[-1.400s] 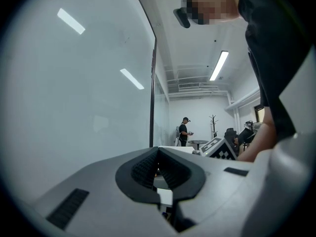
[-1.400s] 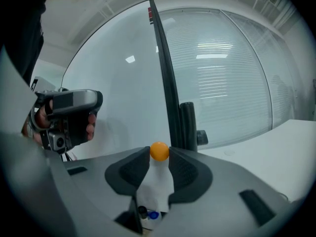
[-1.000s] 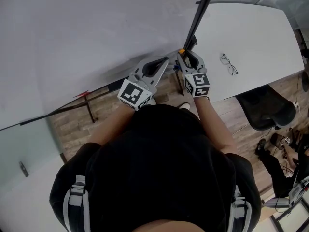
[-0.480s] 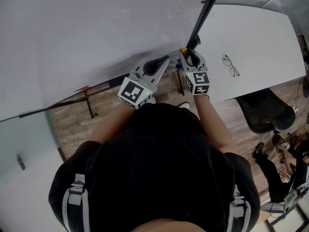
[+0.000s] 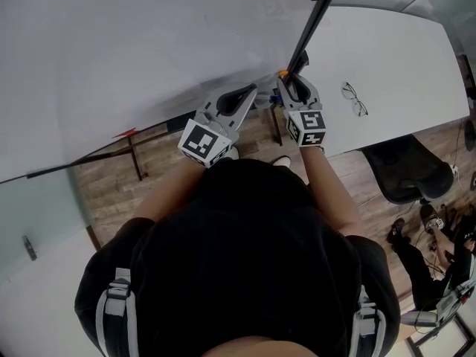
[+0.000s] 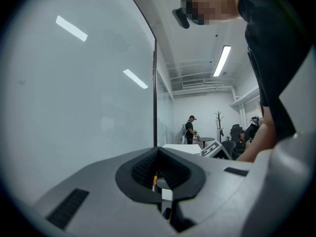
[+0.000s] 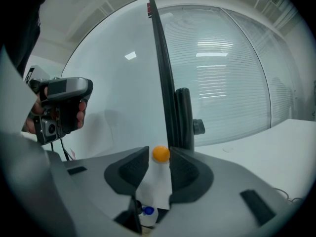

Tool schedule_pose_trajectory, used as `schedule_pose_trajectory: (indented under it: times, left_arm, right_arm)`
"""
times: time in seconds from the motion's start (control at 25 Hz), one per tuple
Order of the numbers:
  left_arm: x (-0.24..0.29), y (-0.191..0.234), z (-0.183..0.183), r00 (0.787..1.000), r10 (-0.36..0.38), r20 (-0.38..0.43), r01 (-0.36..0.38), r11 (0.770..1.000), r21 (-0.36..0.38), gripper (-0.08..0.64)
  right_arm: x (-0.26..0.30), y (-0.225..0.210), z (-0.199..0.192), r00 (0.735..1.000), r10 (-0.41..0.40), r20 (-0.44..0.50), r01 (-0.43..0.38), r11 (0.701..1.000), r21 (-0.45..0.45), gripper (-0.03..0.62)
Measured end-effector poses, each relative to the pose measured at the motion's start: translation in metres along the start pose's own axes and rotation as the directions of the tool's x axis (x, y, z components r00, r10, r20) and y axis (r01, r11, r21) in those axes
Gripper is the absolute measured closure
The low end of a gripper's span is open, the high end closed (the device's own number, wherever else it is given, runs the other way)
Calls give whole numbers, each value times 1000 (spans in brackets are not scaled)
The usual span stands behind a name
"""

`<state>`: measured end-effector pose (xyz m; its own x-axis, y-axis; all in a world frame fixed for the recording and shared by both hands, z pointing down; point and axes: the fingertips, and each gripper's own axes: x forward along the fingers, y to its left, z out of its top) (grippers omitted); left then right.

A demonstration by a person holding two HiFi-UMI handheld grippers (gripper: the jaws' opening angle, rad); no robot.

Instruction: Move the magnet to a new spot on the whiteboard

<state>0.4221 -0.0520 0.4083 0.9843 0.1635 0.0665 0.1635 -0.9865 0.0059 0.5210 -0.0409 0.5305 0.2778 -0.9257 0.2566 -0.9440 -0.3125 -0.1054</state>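
An orange magnet [image 5: 281, 74] sits on the whiteboard [image 5: 149, 43] by its dark frame [image 5: 309, 28], glasses [image 5: 355, 100] on the table [image 5: 401, 65]

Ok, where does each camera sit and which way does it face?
Head view: on the person's head, facing down over the torso at the left gripper and right gripper at the whiteboard.
Left gripper view: on the left gripper, facing along its shut jaws beside the whiteboard; the person's forearm shows.
Right gripper view: on the right gripper, facing the whiteboard; its jaws have just been opening, the magnet between them; the left gripper shows.
Shared: head and right gripper views both show the magnet.
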Motion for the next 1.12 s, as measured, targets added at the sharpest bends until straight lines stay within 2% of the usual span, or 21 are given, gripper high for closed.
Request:
schedule_pose_trajectory:
  times: [0.24,0.52,0.68,1.12]
  left_arm:
    - [-2,-1,6,1000,5,12,-5,1000,6,555]
    - [-14,-1,13,1000,14,18,-14,1000,5,555]
    - [-24,0,23,999,37,28,-37,999,8,555]
    - [-48,-4,54,995,73,62,-74,997,28,555]
  right_arm:
    - [-25,12,31,998,44,47,-44,999,-9,463]
    - [-60,40,89,981,153,123,-142,986,-92,478]
    - [-78,51,113,974,166,151,-144,978,-149,499]
    - [-108,75,148,944,244,222,-215,965,-148,579]
